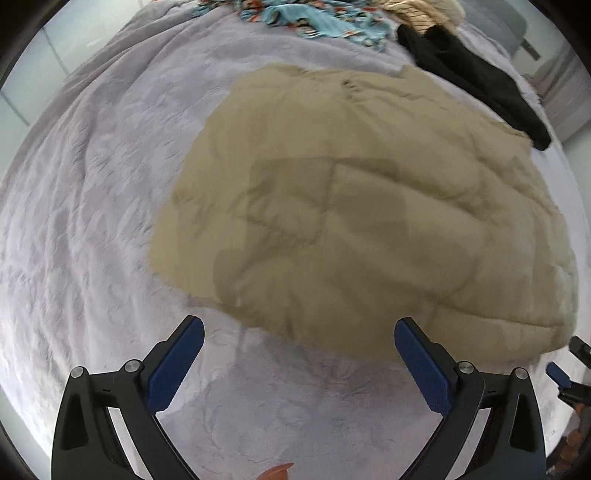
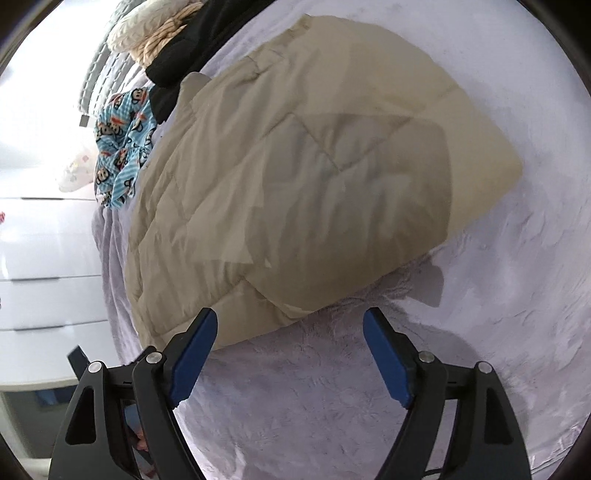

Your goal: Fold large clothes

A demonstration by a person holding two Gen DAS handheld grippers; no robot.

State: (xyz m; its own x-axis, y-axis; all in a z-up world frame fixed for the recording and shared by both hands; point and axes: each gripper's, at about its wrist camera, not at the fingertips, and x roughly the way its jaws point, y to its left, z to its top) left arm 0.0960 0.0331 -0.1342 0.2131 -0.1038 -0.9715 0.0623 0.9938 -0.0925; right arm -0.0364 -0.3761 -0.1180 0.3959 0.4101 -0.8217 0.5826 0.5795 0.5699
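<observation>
- The beige quilted jacket (image 1: 351, 221) lies spread on the bed, on a pale lilac plush blanket (image 1: 92, 221), with stitched panels and soft creases all over its top.
- Left tool (image 1: 299, 332) hangs above the blanket at the jacket's near edge, pointing steeply down, jaws standing wide apart, nothing between the blue pads (image 1: 177, 365).
- One of its pads sits over bare blanket; the other overlaps the jacket's near hem in the picture, though whether it touches the cloth I cannot tell.
- Right tool (image 2: 290, 325) is spread open too, empty, its blue pads (image 2: 386, 362) clear of the fabric, with the jacket's lower edge (image 2: 295, 310) just beyond the tips.
- From the left wrist view, the right tool peeks in at the far right edge (image 1: 565, 373), just beside the jacket's corner.
- Shadows of the tools fall across the middle of the jacket.
- At the far side of the bed, a black garment (image 1: 476, 77) lies with one end touching the jacket's upper edge.
- Next to it, a light blue printed cloth (image 1: 317, 22) with cartoon monkey faces lies bunched up.
- A cream and tan knitted piece (image 2: 159, 33) is heaped by the black garment, partly under it.
- Beside the bed in the right wrist view stands a white chest of drawers (image 2: 40, 258).
- A fingertip (image 1: 277, 472) shows at the bottom of the left wrist view.
</observation>
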